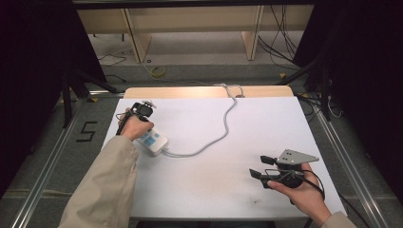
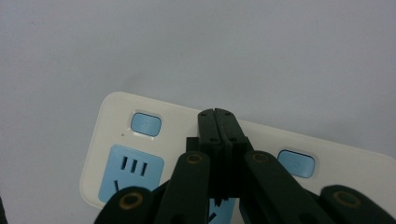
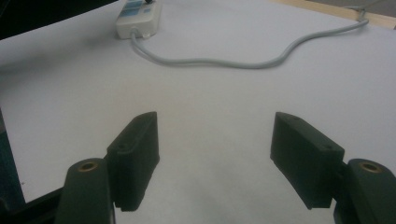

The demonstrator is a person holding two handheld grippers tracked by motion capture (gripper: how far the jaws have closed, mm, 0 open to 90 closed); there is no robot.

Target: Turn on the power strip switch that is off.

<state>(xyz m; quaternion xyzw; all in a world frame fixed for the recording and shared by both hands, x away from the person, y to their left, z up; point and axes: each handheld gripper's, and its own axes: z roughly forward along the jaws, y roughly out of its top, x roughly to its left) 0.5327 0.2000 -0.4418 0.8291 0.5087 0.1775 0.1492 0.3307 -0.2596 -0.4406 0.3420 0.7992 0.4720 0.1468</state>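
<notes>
Over power strip [image 2: 154, 154], left gripper [image 2: 218, 116] jaws closed, tip pressing near blue switch [image 2: 146, 124]; switching apparently underway. Right gripper [image 3: 215, 154] well away, jaws apart, empty.

Even overhead light, white desk [image 1: 247, 142] bright, dark surroundings left and right. Soft shadows only. No strong glare. Both gripper views soft, slightly bluish; near jaws out of focus. High view sharp enough, mild grain.

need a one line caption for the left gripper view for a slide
Shut left gripper poised over a white power strip, its tips between two blue switch buttons, on a white table.
</notes>
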